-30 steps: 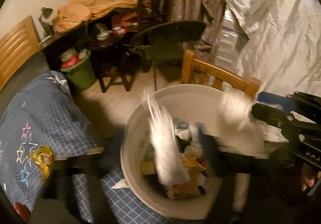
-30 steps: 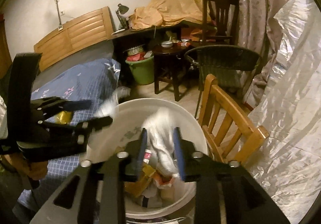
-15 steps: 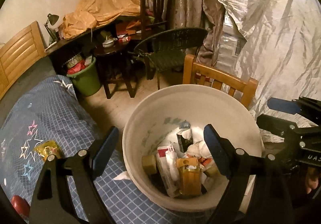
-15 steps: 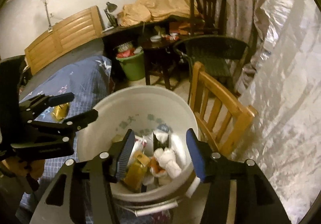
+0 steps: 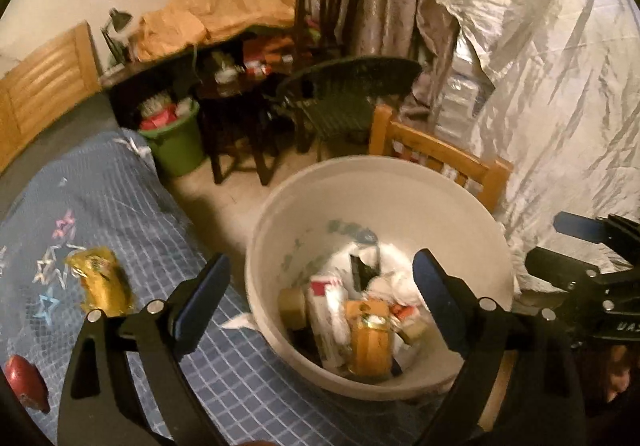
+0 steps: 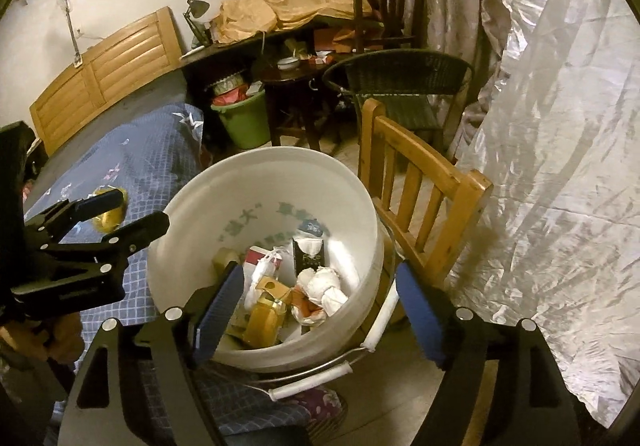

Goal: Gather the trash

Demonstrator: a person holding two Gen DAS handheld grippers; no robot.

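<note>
Below both spread, empty tools: the round white plastic bucket (image 5: 380, 378), part-filled with trash.
Next, the left tool (image 5: 316, 298) probably reaches left for the crumpled yellow wrapper (image 5: 100, 280); right tool (image 6: 320, 310) waits.

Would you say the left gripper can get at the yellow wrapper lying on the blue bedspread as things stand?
Probably yes. The left gripper is open and empty, and the yellow wrapper lies exposed on the bedspread just left of its left finger, nothing covering it. The white bucket sits to the right, off that path.
</note>
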